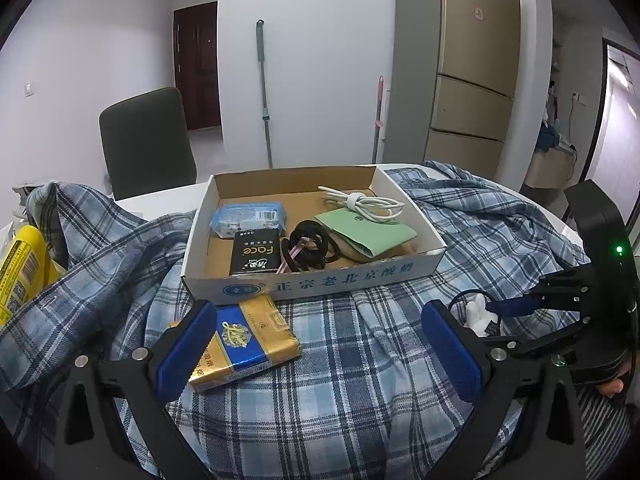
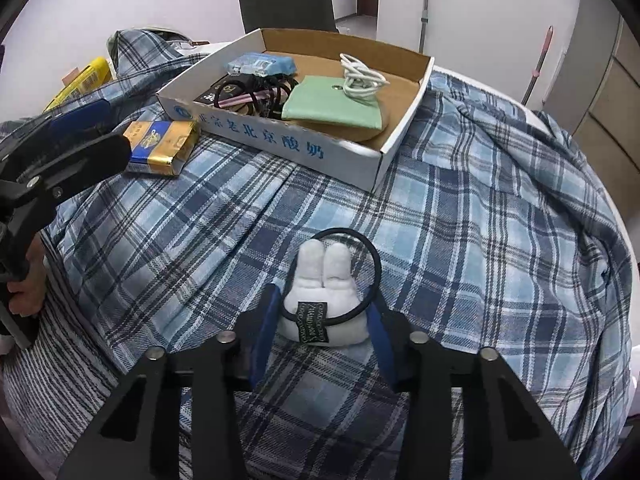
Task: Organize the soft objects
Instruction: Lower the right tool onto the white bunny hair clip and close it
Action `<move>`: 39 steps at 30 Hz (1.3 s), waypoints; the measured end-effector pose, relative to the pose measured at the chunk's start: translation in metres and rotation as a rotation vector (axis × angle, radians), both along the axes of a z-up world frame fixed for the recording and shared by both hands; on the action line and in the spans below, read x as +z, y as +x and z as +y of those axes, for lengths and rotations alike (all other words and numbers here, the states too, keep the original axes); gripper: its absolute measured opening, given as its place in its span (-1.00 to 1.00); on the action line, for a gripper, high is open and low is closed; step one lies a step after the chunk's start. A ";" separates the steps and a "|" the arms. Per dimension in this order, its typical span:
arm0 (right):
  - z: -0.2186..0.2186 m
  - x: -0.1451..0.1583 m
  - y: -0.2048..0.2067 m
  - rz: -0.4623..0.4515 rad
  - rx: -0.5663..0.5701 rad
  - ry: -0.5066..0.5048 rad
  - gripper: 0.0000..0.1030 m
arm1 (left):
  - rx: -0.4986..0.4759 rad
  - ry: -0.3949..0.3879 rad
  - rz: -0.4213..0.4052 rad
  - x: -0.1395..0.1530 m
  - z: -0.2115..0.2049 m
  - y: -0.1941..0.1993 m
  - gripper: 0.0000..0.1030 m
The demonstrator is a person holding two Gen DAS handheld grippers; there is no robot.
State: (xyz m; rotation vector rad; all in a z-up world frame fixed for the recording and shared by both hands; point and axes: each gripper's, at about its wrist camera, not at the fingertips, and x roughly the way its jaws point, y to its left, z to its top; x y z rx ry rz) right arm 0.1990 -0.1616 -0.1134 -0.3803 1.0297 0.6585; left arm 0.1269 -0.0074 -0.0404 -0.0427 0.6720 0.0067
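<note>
— While my right tool (image 2: 324, 320) pinches the white bunny hair tie (image 2: 322, 292) just above the plaid cloth (image 2: 460, 216), what's next?
— I judge a carry forward-left into the cardboard box (image 2: 280, 140). My left tool (image 1: 320, 356) hangs spread, one pad beside the single cigarette pack (image 1: 244, 340).
— Counts?
— One box, one bunny tie, one cable (image 1: 360, 202), one green pouch (image 1: 366, 234).

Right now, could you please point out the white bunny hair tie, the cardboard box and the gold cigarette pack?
white bunny hair tie (image 2: 325, 280): right wrist view, plush body.
cardboard box (image 2: 280, 142): right wrist view, printed front wall.
gold cigarette pack (image 1: 244, 340): left wrist view, blue label.
</note>
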 end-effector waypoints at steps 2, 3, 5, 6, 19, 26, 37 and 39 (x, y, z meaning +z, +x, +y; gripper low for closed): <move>0.001 0.003 -0.002 -0.026 -0.004 0.009 -0.32 | 0.000 -0.001 0.001 0.000 0.000 0.000 1.00; 0.000 0.006 -0.002 -0.046 -0.008 0.022 -0.33 | 0.000 -0.001 0.002 0.000 0.000 0.000 1.00; -0.001 0.013 -0.004 -0.079 -0.008 0.051 -0.33 | 0.000 -0.001 0.004 0.000 -0.001 0.000 1.00; -0.003 0.017 -0.005 -0.099 -0.010 0.067 -0.33 | 0.000 -0.001 0.004 0.000 -0.001 0.000 1.00; 0.022 0.052 -0.010 -0.252 0.027 0.130 -0.31 | 0.026 0.054 0.045 0.002 0.010 0.013 1.00; 0.032 0.042 0.002 -0.222 -0.012 0.139 -0.31 | 0.159 0.016 0.203 -0.017 0.048 0.035 1.00; 0.024 0.029 0.011 -0.150 -0.024 0.184 -0.31 | 0.168 -0.160 0.278 -0.033 0.079 0.040 1.00; 0.023 0.032 0.009 -0.161 -0.019 0.188 -0.30 | 0.142 -0.194 0.308 -0.036 0.077 0.040 1.00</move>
